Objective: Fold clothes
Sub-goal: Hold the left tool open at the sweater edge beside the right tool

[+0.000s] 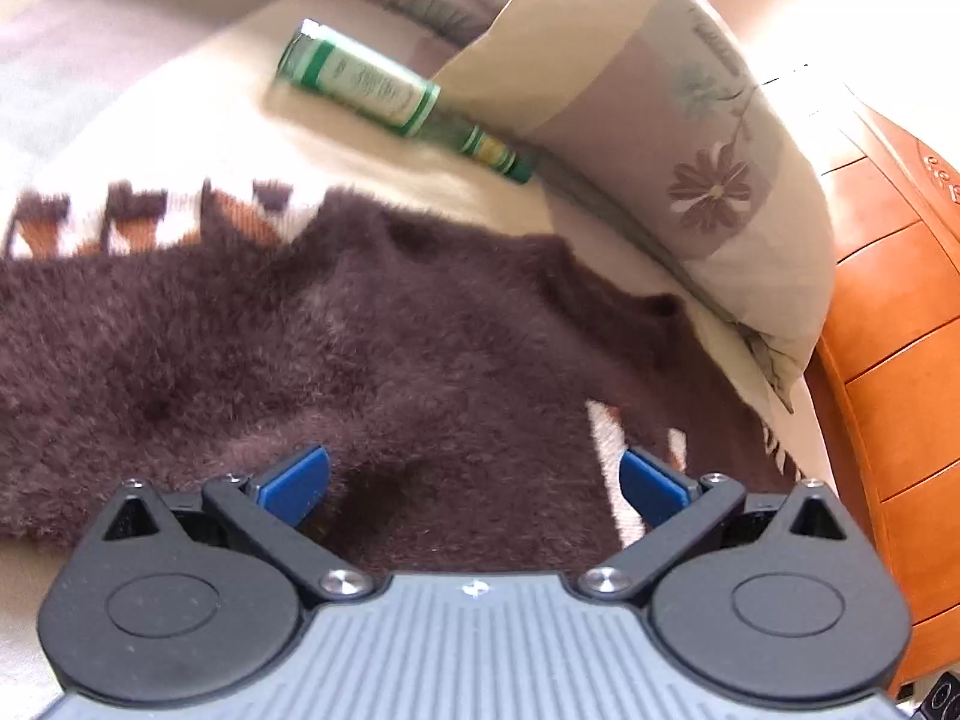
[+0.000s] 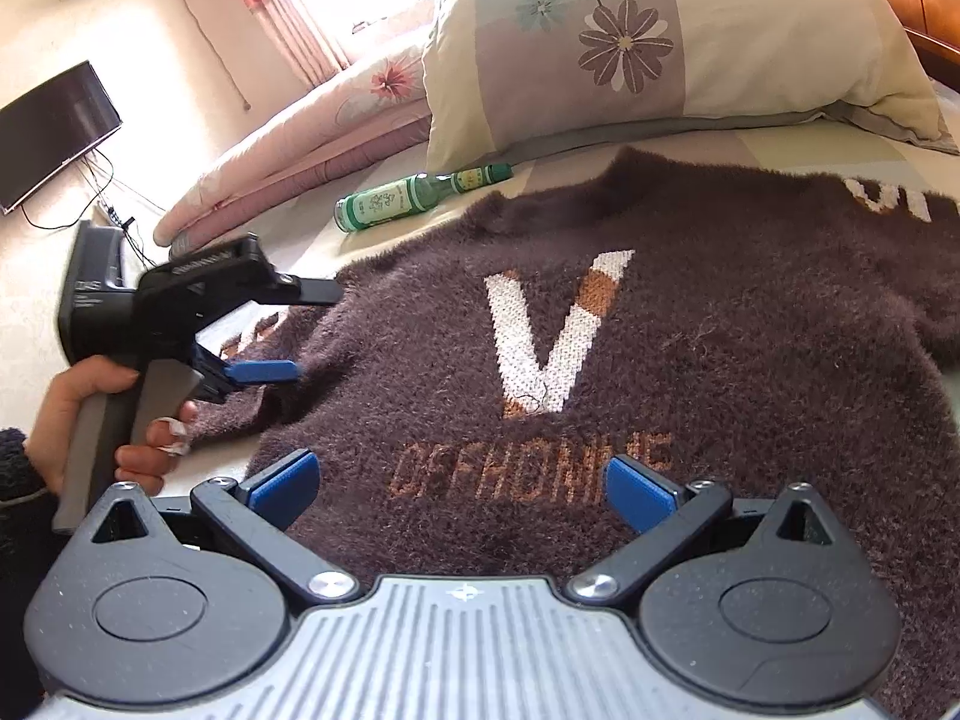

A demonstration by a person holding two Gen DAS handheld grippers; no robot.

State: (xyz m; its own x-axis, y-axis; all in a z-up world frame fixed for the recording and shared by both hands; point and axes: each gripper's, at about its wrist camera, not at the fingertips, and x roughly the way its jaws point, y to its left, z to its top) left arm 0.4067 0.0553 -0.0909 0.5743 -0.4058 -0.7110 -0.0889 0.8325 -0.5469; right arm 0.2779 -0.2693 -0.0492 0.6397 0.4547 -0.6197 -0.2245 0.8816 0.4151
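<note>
Sweater point(image 1: 372, 348), dark brown and long-piled, lies spread flat on the bed sheet point(image 1: 372, 174) in the left wrist view, directly ahead of and under the left gripper point(image 1: 474, 483), whose blue pads stand wide apart with nothing between them. Its fuzzy edge runs crosswise to the fingers; a patterned white-and-rust band shows at the far left. Beyond the sweater a green glass bottle point(image 1: 384, 93) lies on its side, neck toward a floral pillow point(image 1: 678, 138); an orange wooden cabinet point(image 1: 888, 360) stands right of the pillow.

In the right wrist view the sweater point(image 2: 690, 324) fills the middle, chest up, a knitted white V above rust lettering, collar toward the pillow point(image 2: 648, 42). The right gripper point(image 2: 462, 483) hovers at the hem, jaws wide apart and empty. The left gripper point(image 2: 312, 330), held in a hand point(image 2: 90, 414), sits at the sweater's left sleeve side, also parted, so it seems the nearer one for that sleeve. The bottle point(image 2: 414, 195) rests between sweater and pillow.
</note>
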